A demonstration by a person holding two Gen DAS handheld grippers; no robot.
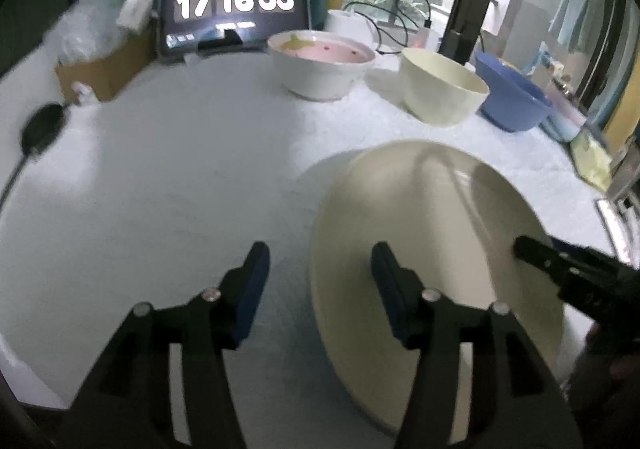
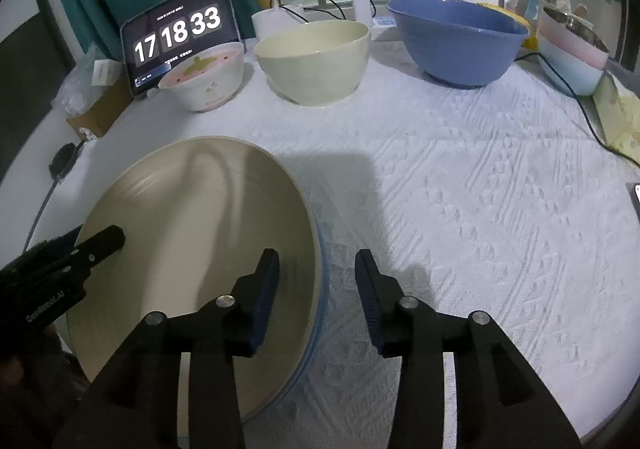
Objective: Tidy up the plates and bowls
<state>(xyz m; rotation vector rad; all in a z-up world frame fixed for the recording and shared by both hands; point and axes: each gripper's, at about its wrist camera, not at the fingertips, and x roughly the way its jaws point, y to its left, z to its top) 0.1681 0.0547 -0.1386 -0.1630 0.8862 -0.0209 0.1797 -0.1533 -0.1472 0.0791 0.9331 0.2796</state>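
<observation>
A large cream plate (image 1: 432,233) (image 2: 192,233) lies near the front of the white table, on top of a blue-rimmed plate (image 2: 322,289) whose edge shows under it. My left gripper (image 1: 320,269) is open, with its jaws astride the plate's left rim. My right gripper (image 2: 318,277) is open, with its jaws astride the plate's right rim; it also shows in the left wrist view (image 1: 528,247). At the back stand a white bowl with a pink inside (image 2: 204,77), a cream bowl (image 2: 312,61) and a blue bowl (image 2: 456,39).
A tablet clock (image 2: 178,33) stands at the back left beside a cardboard box with plastic bags (image 1: 100,61). Stacked pastel bowls (image 2: 572,49) and cables (image 2: 584,113) are at the far right. A black cable puck (image 1: 42,127) lies at the left.
</observation>
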